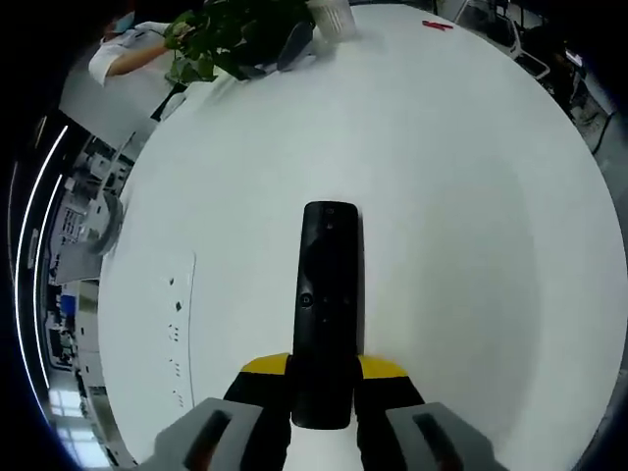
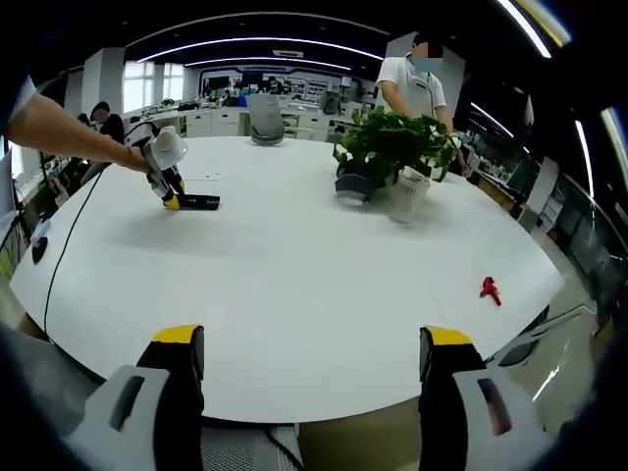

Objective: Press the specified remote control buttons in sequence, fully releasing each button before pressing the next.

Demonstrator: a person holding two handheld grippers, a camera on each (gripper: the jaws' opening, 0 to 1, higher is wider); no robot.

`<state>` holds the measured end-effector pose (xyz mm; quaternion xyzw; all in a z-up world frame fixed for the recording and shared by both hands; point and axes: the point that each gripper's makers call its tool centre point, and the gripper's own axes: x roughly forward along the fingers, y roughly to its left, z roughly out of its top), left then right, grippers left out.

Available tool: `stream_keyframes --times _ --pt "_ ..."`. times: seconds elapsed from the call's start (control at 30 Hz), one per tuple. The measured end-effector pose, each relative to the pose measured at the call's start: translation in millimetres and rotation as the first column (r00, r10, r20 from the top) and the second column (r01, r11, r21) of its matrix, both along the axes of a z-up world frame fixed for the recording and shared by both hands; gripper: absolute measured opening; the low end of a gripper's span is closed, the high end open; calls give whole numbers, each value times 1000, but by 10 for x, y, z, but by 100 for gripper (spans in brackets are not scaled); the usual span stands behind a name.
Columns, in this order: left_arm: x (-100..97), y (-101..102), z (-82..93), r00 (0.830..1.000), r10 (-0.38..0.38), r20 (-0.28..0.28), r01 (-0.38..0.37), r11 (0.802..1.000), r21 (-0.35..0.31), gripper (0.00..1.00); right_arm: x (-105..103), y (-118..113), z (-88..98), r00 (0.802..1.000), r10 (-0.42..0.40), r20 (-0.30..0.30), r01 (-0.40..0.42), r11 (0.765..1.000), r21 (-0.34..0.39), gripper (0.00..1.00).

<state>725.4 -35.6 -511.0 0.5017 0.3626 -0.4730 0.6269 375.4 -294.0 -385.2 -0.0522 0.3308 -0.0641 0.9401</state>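
Observation:
A long black remote control (image 1: 328, 304) lies lengthwise between my left gripper's (image 1: 324, 378) yellow-tipped jaws, which are closed against its near end over the white table (image 1: 461, 196). Small buttons show on its upper face. In the right gripper view the same remote (image 2: 199, 202) is far off at the left of the table, held by the left gripper (image 2: 173, 196) in a person's hand. My right gripper (image 2: 312, 358) stands open at the table's near edge, with nothing between its fingers.
A potted green plant (image 2: 394, 140) and a white pot (image 2: 409, 193) stand at the table's far side, a dark object (image 2: 351, 184) beside them. A small red item (image 2: 490, 288) lies near the right edge. A person (image 2: 414, 83) stands behind the plant. A cable (image 2: 69, 245) trails off the left edge.

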Motion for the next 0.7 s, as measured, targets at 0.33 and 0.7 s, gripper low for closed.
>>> stream_keyframes --times 0.33,0.7 --pt "-11 -2 -4 1000 -7 -21 6 1000 -23 24 8 3 -2 1000 5 -1 -5 1000 -3 95" --pt "-28 0 6 997 80 -4 -80 997 -14 26 23 36 4 1000 30 3 -30 999 -17 100"
